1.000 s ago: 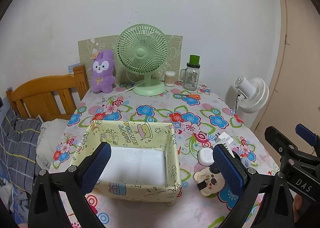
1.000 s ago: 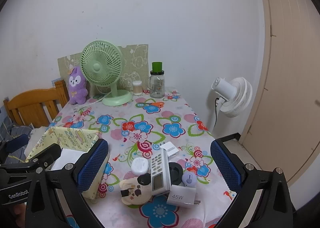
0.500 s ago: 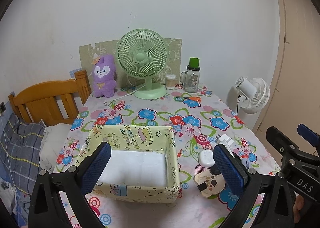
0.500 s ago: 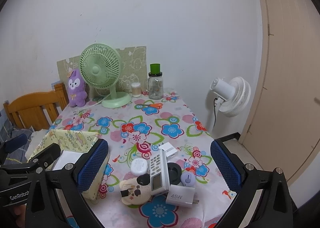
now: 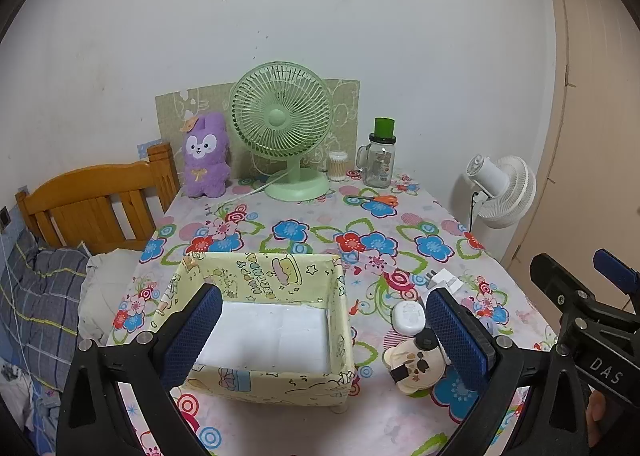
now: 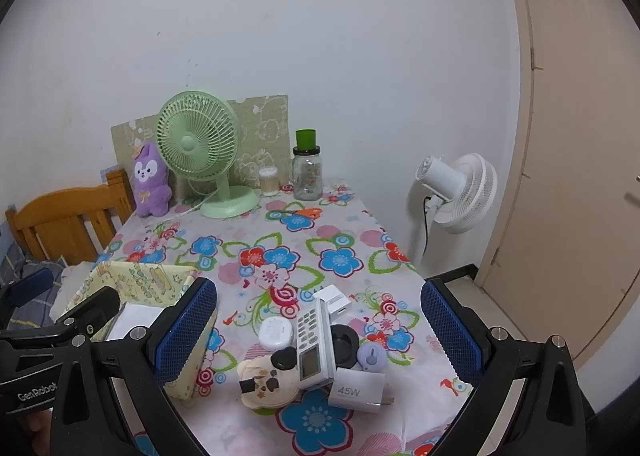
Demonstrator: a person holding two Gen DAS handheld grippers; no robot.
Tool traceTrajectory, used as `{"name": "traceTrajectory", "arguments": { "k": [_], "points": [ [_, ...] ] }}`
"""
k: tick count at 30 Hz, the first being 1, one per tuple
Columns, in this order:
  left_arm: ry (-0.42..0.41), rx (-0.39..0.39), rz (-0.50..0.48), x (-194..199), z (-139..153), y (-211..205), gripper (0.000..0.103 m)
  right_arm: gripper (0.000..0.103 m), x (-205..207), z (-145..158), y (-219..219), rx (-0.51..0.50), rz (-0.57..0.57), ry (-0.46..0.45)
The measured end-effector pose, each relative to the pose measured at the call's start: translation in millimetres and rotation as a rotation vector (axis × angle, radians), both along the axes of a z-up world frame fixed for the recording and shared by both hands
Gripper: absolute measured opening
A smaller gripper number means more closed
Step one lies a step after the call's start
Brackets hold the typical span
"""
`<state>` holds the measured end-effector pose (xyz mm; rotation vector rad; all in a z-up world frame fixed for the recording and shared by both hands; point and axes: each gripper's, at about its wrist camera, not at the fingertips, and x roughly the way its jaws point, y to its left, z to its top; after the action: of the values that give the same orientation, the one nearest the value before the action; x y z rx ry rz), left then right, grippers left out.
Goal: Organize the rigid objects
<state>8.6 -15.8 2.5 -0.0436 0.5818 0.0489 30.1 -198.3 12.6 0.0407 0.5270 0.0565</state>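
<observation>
A yellow patterned box (image 5: pixel 256 280) with a white bottom stands on the floral table, with nothing in it; it also shows in the right wrist view (image 6: pixel 140 280). To its right lies a cluster: a white remote (image 6: pixel 314 340), a cream panda-shaped item (image 6: pixel 266 382), a round white case (image 6: pixel 275 332), a 45W charger (image 6: pixel 356 390), a white plug adapter (image 6: pixel 336 300), a black ring (image 6: pixel 344 340) and a lilac knob (image 6: pixel 372 356). My left gripper (image 5: pixel 320 336) is open and empty above the box's front. My right gripper (image 6: pixel 318 340) is open and empty above the cluster.
At the table's far end stand a green fan (image 5: pixel 286 127), a purple plush (image 5: pixel 206 155), a glass jar with green lid (image 5: pixel 380 157), a cotton swab cup (image 5: pixel 337 165) and orange scissors (image 5: pixel 378 199). A wooden bed frame (image 5: pixel 96 207) is left, a white fan (image 6: pixel 454 187) right.
Both grippers have pulled back and risen slightly, so the table looks a little farther off. Both stay open and empty; no object has moved.
</observation>
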Motion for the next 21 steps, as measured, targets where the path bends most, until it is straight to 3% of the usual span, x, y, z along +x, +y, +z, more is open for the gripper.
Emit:
{"name": "traceTrajectory", "arguments": {
  "k": [16, 21],
  "points": [
    [0.027, -0.003, -0.027, 10, -5, -10, 0.103, 0.103, 7, -2, -14, 0.022, -0.036, 0.023],
    [0.021, 0.047, -0.035, 14, -9, -25, 0.103, 0.103, 17, -10, -19, 0.021, -0.031, 0.041]
  ]
}}
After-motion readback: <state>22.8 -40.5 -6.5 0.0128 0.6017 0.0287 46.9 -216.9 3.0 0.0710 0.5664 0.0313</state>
